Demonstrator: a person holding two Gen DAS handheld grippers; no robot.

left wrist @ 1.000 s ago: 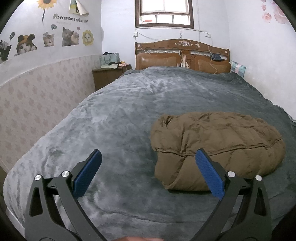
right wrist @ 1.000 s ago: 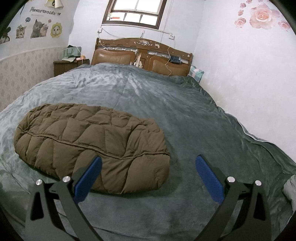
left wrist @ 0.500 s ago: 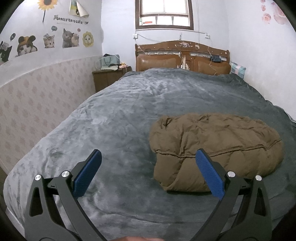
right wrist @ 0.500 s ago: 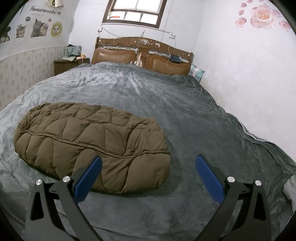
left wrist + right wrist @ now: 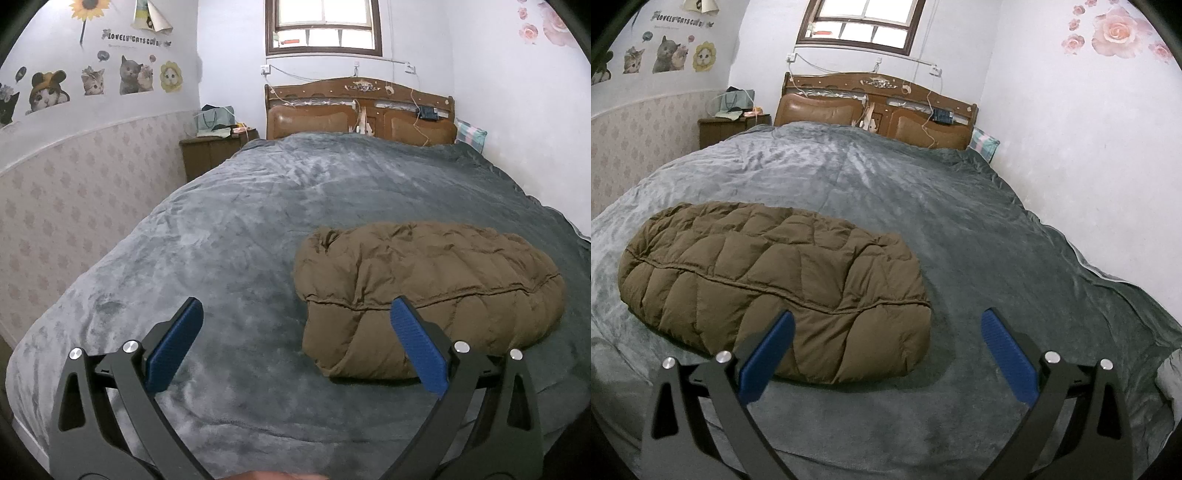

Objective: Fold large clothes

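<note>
Brown quilted jacket (image 5: 428,291) lies folded in a puffy bundle on the grey bed (image 5: 240,229), toward its near edge. Left hand-held gripper (image 5: 295,343) and right hand-held gripper (image 5: 886,347) hover above the near edge, both spread wide, holding nothing.

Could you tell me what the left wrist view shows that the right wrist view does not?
Only the left wrist view shows the sunflower sticker, the hamster-hat cat sticker, and the jacket's bunched left end. Only the right wrist view shows the big rose decal and the jacket's rounded right end with bare blanket beyond. Both share the folded jacket lying untouched, the headboard, window, nightstand, and an open, empty gripper: left, right.
</note>
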